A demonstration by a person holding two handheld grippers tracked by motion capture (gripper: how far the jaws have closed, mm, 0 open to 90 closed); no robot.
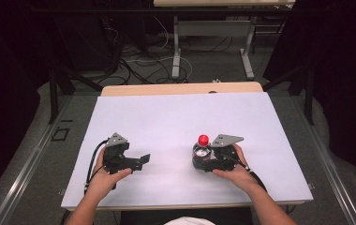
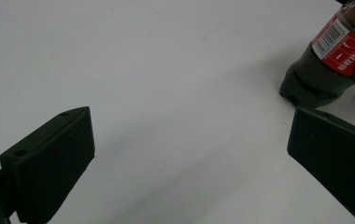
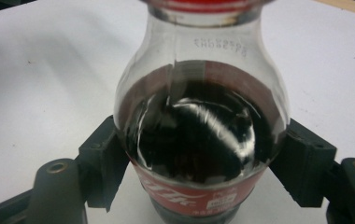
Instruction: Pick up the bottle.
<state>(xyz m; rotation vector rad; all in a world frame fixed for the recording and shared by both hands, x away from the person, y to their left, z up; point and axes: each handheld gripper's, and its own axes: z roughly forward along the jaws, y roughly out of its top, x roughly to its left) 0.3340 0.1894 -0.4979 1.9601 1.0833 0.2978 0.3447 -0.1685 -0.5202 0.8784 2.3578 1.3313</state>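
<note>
**Bottle gripped at right, left idle**

Right gripper [image 1: 203, 158]: fingers [image 3: 102, 161] clenched on the clear plastic cola bottle with red cap and red label [image 1: 202, 149], pressing its body from both sides. Bottle stands upright on the white worktop [image 1: 176, 117], right of centre. Left gripper [image 1: 138, 161]: fingers [image 2: 49, 161] released, spread wide, nothing between them, bottle well apart.
</note>
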